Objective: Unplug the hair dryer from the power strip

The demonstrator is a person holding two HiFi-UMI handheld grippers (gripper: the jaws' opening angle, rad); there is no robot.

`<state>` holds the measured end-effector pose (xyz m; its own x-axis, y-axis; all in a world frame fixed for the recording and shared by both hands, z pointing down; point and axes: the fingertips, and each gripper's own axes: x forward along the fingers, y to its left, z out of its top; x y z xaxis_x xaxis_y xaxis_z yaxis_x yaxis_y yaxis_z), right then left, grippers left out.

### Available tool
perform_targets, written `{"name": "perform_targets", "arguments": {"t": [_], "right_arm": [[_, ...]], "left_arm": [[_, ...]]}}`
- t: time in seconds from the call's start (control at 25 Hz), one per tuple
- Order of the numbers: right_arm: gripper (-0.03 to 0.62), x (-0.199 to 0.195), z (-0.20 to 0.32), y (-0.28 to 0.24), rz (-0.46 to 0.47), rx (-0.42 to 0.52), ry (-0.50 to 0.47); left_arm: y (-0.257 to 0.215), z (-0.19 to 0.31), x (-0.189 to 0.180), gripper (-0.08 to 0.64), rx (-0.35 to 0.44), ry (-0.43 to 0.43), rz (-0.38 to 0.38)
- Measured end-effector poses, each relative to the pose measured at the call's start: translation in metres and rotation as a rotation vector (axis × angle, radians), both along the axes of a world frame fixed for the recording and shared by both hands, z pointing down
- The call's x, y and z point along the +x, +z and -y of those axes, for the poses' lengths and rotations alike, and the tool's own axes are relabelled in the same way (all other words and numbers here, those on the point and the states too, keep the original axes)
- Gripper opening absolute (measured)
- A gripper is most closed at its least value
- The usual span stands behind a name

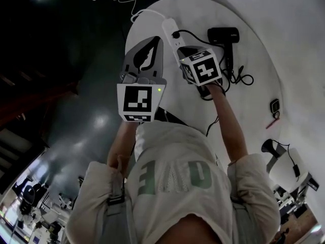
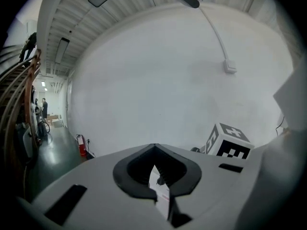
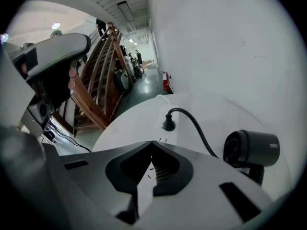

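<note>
Head view: dryer (image 1: pixel 223 36) at table (image 1: pixel 213 11) 1 o'clock, plug (image 1: pixel 176 34) seated in strip (image 1: pixel 169 27) at 12. Left gripper (image 2: pixel 154 147), right gripper (image 3: pixel 152 143) both clenched, empty. Cord (image 1: pixel 238 78) loops at dryer's 6.

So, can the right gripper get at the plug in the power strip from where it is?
Probably yes: the plug stands in the power strip just beyond the right gripper, with nothing between them. Its jaws are shut, so they would have to open first.
</note>
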<state>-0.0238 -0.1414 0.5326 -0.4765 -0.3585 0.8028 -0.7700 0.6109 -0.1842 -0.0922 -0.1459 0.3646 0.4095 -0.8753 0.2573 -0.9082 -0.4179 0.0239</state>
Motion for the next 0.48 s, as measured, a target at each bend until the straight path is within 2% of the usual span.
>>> {"name": "perform_targets", "arguments": {"t": [0.16, 0.28, 0.36, 0.48], "right_arm": [[0.018, 0.003, -0.001, 0.011, -0.047, -0.003, -0.044], [0.018, 0.010, -0.008, 0.024, -0.083, -0.066, -0.070], [0.018, 0.013, -0.011, 0.030, -0.101, -0.097, -0.066], [0.018, 0.015, -0.008, 0.029, -0.127, -0.096, -0.041]], "left_arm": [[0.014, 0.002, 0.003, 0.011, -0.032, 0.009, 0.003], [0.022, 0.005, 0.002, 0.011, -0.045, 0.016, 0.002], [0.027, 0.008, 0.000, 0.011, -0.055, 0.024, 0.006], [0.039, 0.013, 0.004, 0.012, -0.087, 0.054, 0.003]]}}
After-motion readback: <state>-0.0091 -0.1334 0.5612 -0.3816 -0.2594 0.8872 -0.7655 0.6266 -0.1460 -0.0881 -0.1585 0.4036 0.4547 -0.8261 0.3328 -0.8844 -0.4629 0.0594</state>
